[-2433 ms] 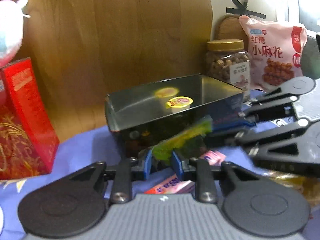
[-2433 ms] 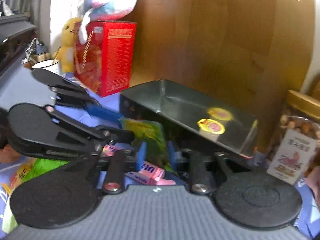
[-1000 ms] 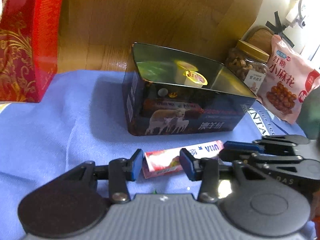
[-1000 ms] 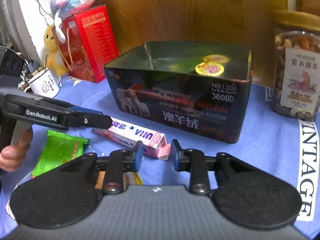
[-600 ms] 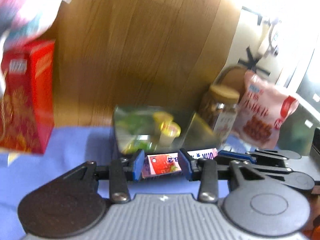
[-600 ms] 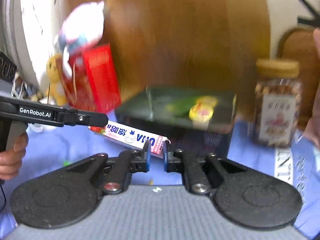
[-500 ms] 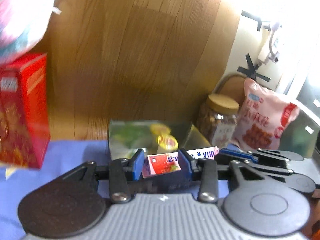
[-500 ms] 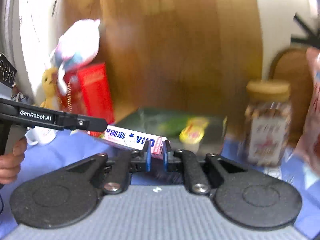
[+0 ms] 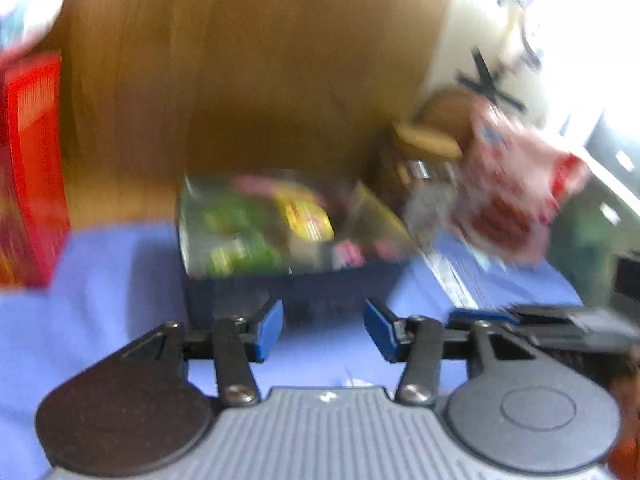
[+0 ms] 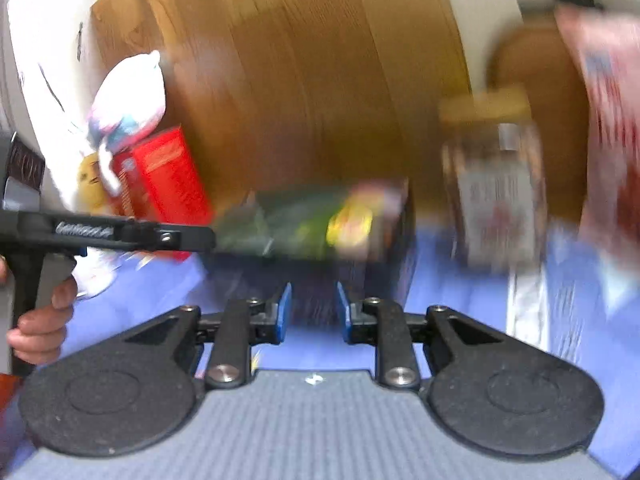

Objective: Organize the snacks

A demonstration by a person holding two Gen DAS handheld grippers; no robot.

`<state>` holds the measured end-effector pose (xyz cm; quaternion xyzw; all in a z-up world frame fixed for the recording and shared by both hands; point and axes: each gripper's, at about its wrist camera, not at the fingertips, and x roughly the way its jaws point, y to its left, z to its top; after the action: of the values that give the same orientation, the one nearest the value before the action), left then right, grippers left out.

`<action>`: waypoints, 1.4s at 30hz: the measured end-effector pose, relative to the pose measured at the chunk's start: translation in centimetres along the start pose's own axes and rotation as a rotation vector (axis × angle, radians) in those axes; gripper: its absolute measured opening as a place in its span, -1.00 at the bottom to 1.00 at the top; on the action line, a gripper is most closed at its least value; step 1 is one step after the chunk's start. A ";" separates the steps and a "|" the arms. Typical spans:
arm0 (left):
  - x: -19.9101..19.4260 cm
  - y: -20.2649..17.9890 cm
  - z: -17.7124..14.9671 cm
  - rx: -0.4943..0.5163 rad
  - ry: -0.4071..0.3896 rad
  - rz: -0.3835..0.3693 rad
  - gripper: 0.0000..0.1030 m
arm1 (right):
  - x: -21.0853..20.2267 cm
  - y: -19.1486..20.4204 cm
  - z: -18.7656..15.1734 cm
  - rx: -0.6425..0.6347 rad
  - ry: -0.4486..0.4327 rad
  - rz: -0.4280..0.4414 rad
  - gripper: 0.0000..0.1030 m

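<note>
Hovering just short of the dark tin box (image 9: 288,292), the left gripper (image 9: 323,330) has its blue-tipped fingers (image 9: 269,328) spread wide with nothing between them. The right gripper (image 10: 313,312) faces the same box, its fingers parted and bare too. Inside the box lie blurred snacks (image 9: 308,218) in green, yellow and pink. A nut jar (image 10: 494,196) and a red carton (image 10: 166,182) stand on the blue-covered surface (image 9: 112,280) beside it.
</note>
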<state>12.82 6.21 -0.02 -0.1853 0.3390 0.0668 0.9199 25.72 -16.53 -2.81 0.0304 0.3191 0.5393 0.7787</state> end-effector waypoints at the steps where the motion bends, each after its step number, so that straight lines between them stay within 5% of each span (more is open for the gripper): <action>1: -0.2 -0.1 -1.0 -0.008 0.031 -0.015 -0.10 | -0.3 -0.6 -0.7 0.043 0.040 0.030 -0.45; 7: -1.5 -0.5 -6.1 -0.139 0.160 -0.131 -0.10 | -0.2 -0.3 -4.0 0.110 0.189 0.070 -0.43; 15: -2.3 -0.5 -6.7 -0.135 0.109 -0.040 -0.07 | -1.2 2.8 -4.6 0.079 0.239 0.147 -0.43; 22: -3.5 0.3 -6.2 -0.129 0.119 -0.048 0.05 | -3.1 4.4 -5.3 -0.038 0.197 0.115 -0.26; 26: -1.8 -0.8 -7.2 -0.102 0.223 -0.085 0.05 | -2.3 4.7 -5.4 -0.085 0.202 0.123 0.17; 29: -0.1 -1.2 -7.3 -0.073 0.235 -0.013 0.01 | -1.0 6.7 -6.0 -0.181 0.210 0.099 0.16; 42: 1.7 0.2 -3.8 -0.173 0.162 -0.056 0.12 | -1.3 5.3 -5.1 -0.206 0.159 -0.005 0.20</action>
<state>11.84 4.93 -3.85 -0.2783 0.4000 0.0551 0.8715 18.38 -16.96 -4.12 -0.0935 0.3230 0.5681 0.7512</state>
